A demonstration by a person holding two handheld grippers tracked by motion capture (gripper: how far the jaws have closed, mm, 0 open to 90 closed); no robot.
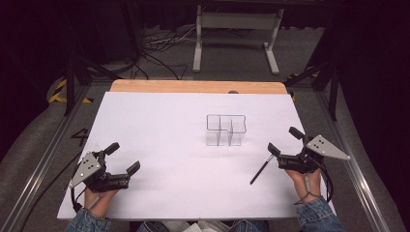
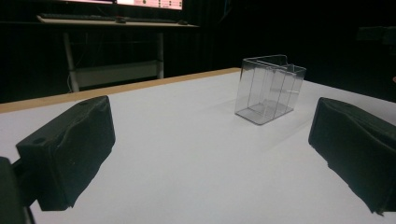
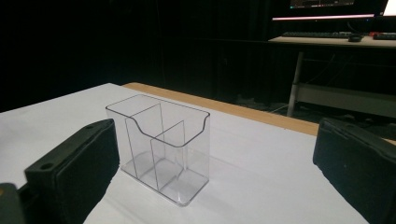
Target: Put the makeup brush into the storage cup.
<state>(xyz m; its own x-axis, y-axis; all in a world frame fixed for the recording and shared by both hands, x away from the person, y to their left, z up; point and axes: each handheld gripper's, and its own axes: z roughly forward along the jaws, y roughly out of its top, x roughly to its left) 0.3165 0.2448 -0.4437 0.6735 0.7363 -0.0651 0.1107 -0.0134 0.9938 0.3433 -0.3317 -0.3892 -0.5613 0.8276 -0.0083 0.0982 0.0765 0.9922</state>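
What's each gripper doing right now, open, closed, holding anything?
Left gripper: open, jaws wide apart, nothing between them.
Right gripper: open, jaws wide apart, nothing gripped; a black pen lies on the table beside it.

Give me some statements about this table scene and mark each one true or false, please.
1. The clear plastic organizer stands upright on the white table. True.
2. The black pen is inside the organizer. False: it lies on the table near the right gripper.
3. The left gripper is open and holds nothing. True.
4. The organizer holds several items. False: its compartments are empty.
5. The right gripper is shut on the organizer. False: it is open, apart from it.
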